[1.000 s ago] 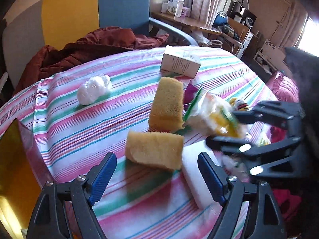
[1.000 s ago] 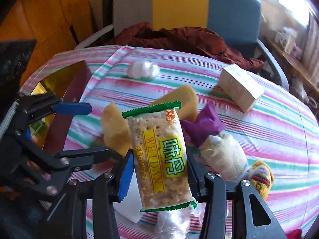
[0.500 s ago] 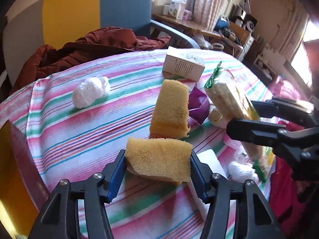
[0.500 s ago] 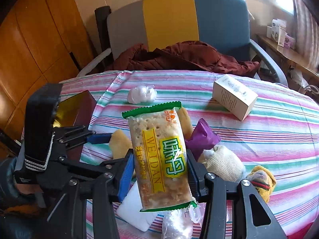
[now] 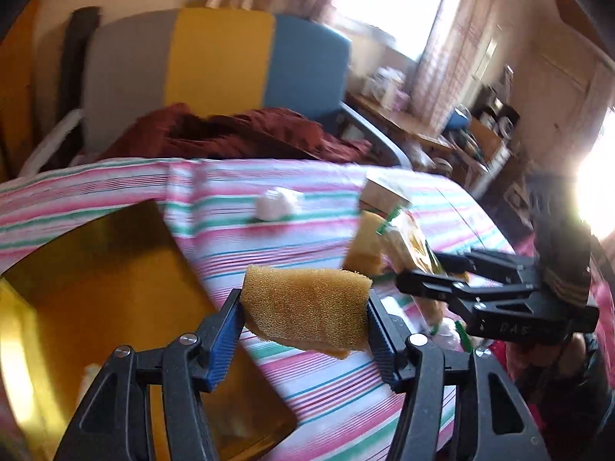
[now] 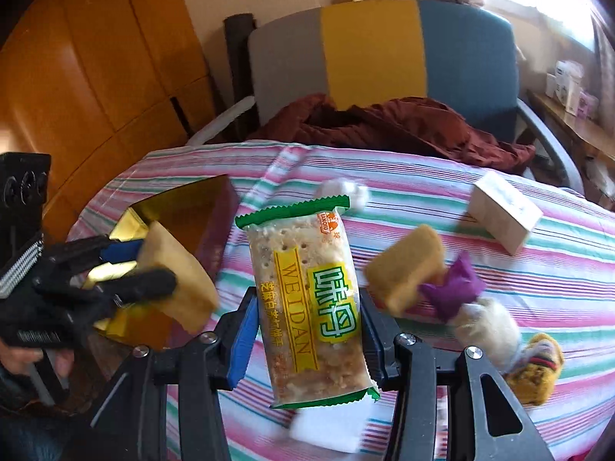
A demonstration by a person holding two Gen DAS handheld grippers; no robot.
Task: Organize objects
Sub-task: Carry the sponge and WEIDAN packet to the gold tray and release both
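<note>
The left gripper [image 5: 305, 320] is clamping a yellow sponge [image 5: 307, 313] above the striped tablecloth [image 5: 330, 376] beside the gold box [image 5: 96, 292], while the right gripper [image 6: 307, 330] is gripping a cracker packet [image 6: 307, 299]

Open gold box [image 5: 115, 288] lies clear beneath the sponge-gripping left claw [image 5: 303, 315].

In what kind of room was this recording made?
Most likely a lived-in home room, perhaps a living or dining room: a table with a pink, green and white striped cloth, a grey, yellow and blue armchair holding a dark red garment, and curtained windows.
</note>
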